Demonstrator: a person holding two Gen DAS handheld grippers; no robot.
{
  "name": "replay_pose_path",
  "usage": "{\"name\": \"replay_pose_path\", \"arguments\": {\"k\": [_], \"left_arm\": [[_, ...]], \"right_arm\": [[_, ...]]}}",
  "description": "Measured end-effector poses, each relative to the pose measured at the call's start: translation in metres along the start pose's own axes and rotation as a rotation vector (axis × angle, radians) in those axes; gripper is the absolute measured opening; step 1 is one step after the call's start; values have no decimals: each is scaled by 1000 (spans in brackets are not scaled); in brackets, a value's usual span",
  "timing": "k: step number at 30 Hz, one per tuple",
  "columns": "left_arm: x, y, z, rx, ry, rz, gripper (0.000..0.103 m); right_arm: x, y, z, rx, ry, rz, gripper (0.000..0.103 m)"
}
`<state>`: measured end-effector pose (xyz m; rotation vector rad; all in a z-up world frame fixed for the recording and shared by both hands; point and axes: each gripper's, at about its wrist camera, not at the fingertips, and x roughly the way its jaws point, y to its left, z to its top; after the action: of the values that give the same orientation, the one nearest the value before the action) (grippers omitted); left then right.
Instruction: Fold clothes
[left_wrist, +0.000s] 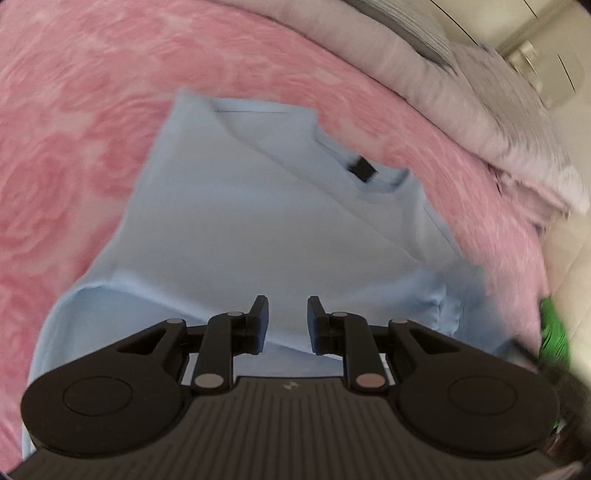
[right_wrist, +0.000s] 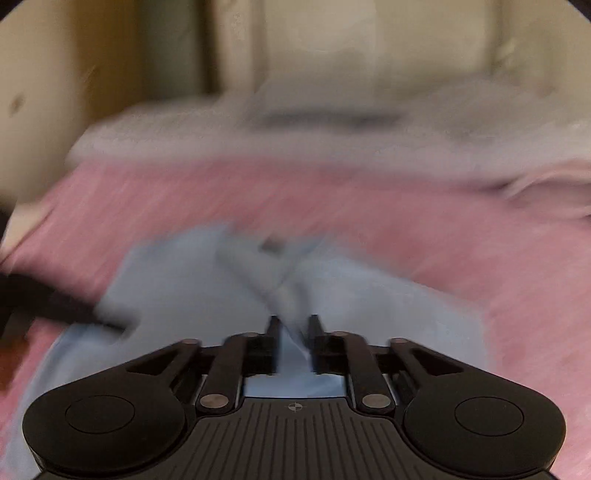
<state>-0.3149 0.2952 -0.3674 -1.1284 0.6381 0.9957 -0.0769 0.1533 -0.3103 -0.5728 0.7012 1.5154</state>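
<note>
I see the light blue T-shirt (left_wrist: 258, 221) lying mostly flat on the pink rose-print blanket (left_wrist: 74, 129), straight ahead of and under my left gripper (left_wrist: 288, 321). Left gripper's jaws stand part open with nothing between the pads, shirt fabric only showing beneath the gap. Judging handling: thin knit, light, floppy, no stiffness, it will drape and crease wherever lifted, not fragile, low slip on the fuzzy blanket. Best holds look like a hem edge or a shoulder seam, pinching one or two layers; the folded-in flap ahead-left of the jaws gives a clean edge. Neck label (left_wrist: 362, 170) ahead and right of the jaws is a small black tab, no writing legible. Grey bedding (left_wrist: 461, 103) lies beyond, far right.

Right wrist view is badly blurred. Right gripper (right_wrist: 293, 343) is part open too; a raised blue fold sits in the gap, and I cannot tell if the pads press it. No brand text is readable anywhere.
</note>
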Motion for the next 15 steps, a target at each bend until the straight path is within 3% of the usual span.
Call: {"name": "replay_pose_path", "arguments": {"k": [4,7,12,15], "left_arm": [[3,13,1,-52,24,-46,26],[16,9,-5,-79,71,-109,31],[48,-11,-27,-106,191,-191,38],[65,-17,-38,-128,220,-202,39]], "right_arm": [[24,-6,-37,123,186,23,29],[23,-56,-64,397,270,-8,29],[1,-152,-113,1010,225,-59,29],[-9,-180,-133,1220,151,-34,29]]}}
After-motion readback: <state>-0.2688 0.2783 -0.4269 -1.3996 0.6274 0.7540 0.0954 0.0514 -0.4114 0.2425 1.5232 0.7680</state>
